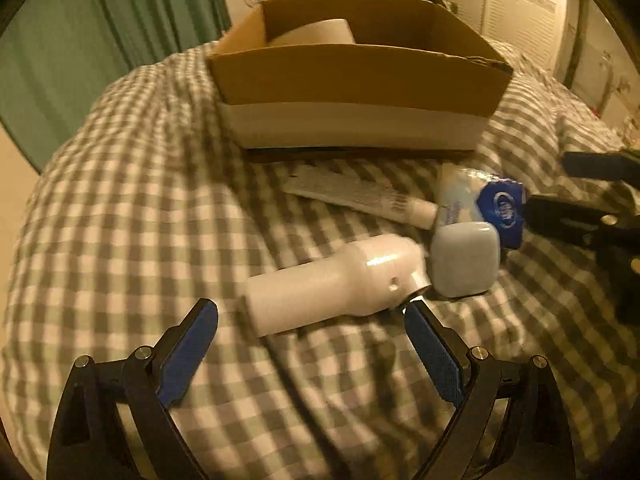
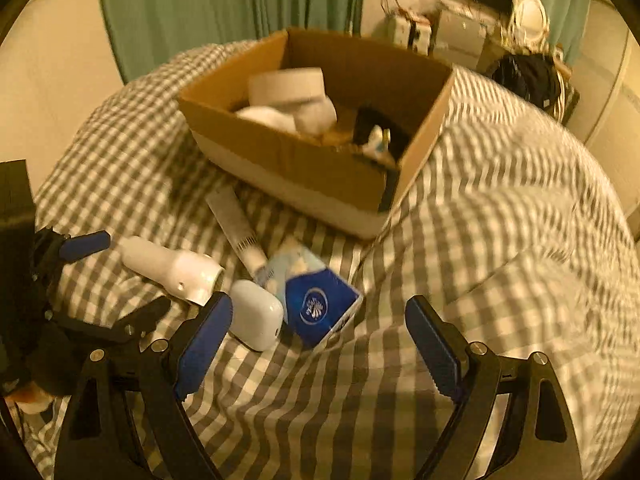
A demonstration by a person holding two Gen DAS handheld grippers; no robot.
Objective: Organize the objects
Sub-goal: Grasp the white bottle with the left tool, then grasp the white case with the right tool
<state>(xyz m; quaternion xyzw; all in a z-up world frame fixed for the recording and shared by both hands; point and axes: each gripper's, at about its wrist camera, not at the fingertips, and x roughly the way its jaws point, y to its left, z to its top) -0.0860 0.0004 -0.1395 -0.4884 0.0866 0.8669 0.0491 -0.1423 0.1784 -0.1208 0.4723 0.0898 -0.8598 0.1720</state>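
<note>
You're partway through, I'd say. The cardboard box (image 2: 320, 168) on the checked bedspread (image 2: 500, 220) already holds a tape roll (image 2: 288, 86) and a few other bits, hard to make out. Four things are left in a cluster just in front of it: the white bottle (image 1: 332, 284), the pale case (image 2: 256, 314), the blue tissue pack (image 2: 320, 302) and the thin tube (image 2: 240, 228). Your left gripper (image 1: 312, 316) and right gripper (image 2: 320, 320) are both spread wide, holding nothing — the left one lined up on the bottle.
</note>
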